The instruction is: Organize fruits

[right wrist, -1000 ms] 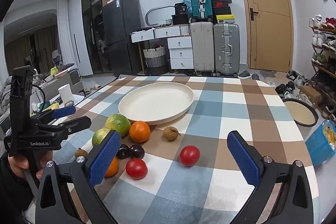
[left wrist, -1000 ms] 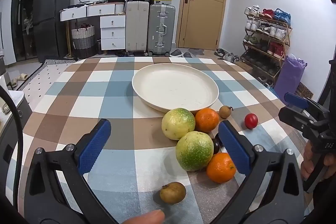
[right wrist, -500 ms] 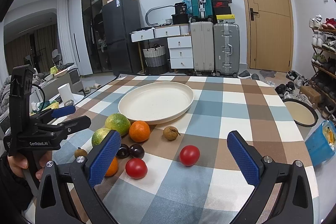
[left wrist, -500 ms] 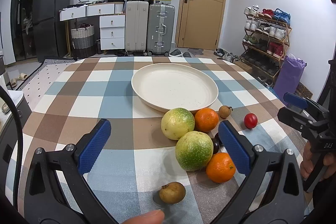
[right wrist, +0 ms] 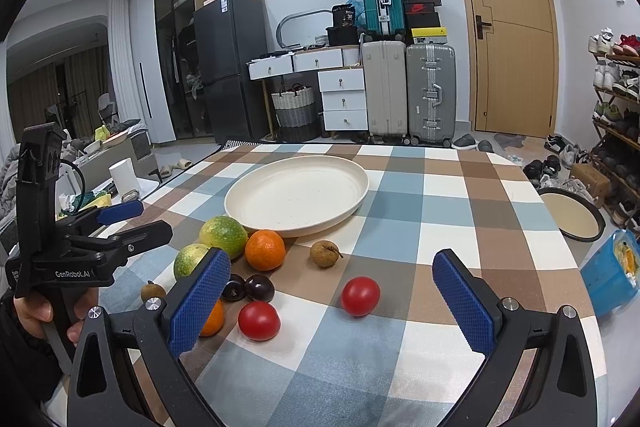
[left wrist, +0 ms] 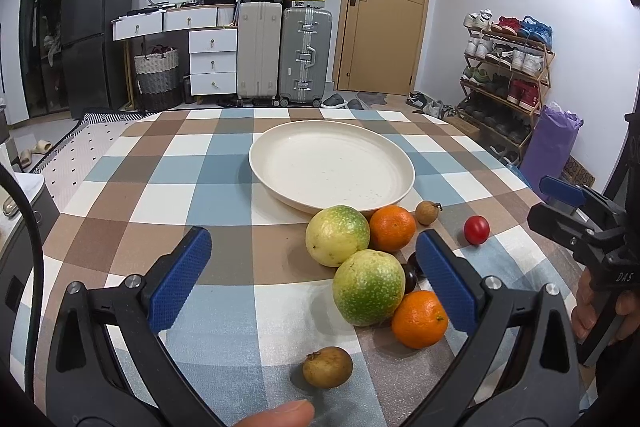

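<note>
Fruits point(left wrist: 368, 287) cluster lower right of the frame on the tabletop point(left wrist: 160, 187), beside the bare plate point(left wrist: 332, 167); both claws point(left wrist: 312, 283) point(right wrist: 332, 303) gape wide, holding nothing. Nudging one could roll the others away.

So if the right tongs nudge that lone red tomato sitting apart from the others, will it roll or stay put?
The tomato looks round and glossy, so it will probably roll on the flat checked tablecloth. Nothing touches it, so little would stop it. Its smooth skin may slip between the open right tongs, and it likely bruises if squeezed hard.
</note>
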Demonstrator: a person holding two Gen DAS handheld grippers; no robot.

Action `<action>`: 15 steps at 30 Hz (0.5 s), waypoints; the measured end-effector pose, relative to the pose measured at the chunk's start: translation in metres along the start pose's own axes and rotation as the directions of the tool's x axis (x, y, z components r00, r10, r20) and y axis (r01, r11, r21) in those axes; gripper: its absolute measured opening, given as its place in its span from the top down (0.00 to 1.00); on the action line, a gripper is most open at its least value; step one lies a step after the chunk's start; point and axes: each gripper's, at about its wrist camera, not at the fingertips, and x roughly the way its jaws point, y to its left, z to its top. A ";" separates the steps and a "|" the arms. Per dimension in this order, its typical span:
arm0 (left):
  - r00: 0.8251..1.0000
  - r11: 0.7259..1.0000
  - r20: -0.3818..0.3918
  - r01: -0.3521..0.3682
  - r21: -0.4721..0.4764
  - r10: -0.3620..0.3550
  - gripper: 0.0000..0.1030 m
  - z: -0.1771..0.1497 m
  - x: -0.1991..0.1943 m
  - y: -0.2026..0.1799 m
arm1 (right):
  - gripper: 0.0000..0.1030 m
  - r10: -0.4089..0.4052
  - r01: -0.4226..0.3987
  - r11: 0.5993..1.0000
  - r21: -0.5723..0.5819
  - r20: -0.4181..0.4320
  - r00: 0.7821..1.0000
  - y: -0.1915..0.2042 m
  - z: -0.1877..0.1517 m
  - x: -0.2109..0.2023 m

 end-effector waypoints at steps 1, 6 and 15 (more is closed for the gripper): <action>1.000 1.000 0.000 0.000 -0.001 0.000 0.01 0.000 0.000 0.000 | 0.00 0.000 0.000 1.000 0.000 -0.001 1.000 0.000 0.000 0.000; 1.000 1.000 0.001 -0.002 -0.001 0.002 0.01 0.000 0.000 -0.001 | 0.00 -0.001 0.001 1.000 -0.001 -0.001 1.000 0.000 0.000 0.000; 1.000 1.000 -0.001 -0.001 -0.003 0.001 0.01 -0.001 0.000 -0.002 | 0.00 -0.002 0.002 1.000 -0.002 -0.002 1.000 0.000 0.000 0.000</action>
